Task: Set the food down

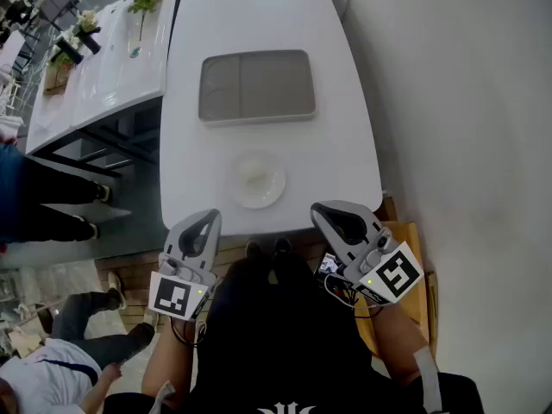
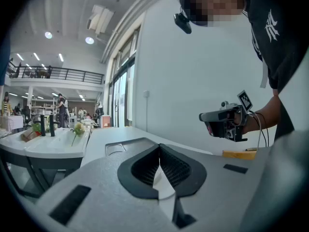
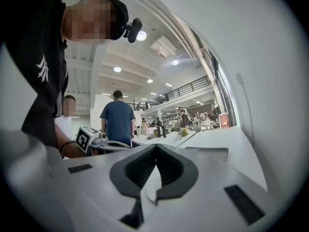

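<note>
While held before table, left gripper, right gripper point forward, closed.

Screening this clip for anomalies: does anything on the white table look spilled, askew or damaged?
Nothing stands out. The grey tray lies flat and empty on the table, the white plate sits apart, nearer the person, and the left claw and right claw are shut, holding nothing.
</note>
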Motion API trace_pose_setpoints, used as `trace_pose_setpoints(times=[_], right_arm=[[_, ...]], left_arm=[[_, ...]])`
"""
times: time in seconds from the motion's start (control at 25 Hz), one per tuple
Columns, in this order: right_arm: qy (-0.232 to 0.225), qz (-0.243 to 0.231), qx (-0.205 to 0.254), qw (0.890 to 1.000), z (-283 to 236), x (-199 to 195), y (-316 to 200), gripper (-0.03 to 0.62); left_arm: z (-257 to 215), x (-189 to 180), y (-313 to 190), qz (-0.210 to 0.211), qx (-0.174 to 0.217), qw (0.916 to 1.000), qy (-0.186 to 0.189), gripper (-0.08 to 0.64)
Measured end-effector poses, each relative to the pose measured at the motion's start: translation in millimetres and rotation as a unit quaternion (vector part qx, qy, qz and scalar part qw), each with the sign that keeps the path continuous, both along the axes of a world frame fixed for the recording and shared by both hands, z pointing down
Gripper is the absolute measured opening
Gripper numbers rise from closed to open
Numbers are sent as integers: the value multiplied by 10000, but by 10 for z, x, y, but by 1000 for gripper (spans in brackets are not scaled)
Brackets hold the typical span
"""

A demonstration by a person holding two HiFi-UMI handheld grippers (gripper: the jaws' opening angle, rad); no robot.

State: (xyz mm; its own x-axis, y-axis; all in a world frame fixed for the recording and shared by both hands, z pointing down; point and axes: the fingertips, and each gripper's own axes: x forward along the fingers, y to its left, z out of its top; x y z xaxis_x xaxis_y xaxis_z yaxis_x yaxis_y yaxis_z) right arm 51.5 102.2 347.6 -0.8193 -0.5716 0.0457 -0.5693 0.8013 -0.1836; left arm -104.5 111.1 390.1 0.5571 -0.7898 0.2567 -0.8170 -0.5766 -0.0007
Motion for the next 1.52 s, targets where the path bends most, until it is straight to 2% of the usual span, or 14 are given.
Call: trace_pose_setpoints(times=[0.72,0.76,0.88,1.12,1.36,1.52], right_arm=[[92,-73,-74,9999,128,12,-93,8],[93,-93,-69,9999,140,2,-111,24],[23,-184,-97,9998,188,-42,-171,138],[120,-296,-203,9993,352,-108,-253,143],[313,-262,-379,9984,528,-181,-361,180],[444,-160,-717,9963,732,-207,-537,201]], left_arm=[[72,36,5,-83,-14,9999,-147,3],[88,42,-15,-81,1,9998,-169,3],[132,64,-91,-107,-119,9996,-224,3],[255,40,-209,-140,-217,9990,-359,8],[440,-166,-323,-205,-490,9974,-478,113],[676,-265,-423,-165,-908,9940,-587,169]])
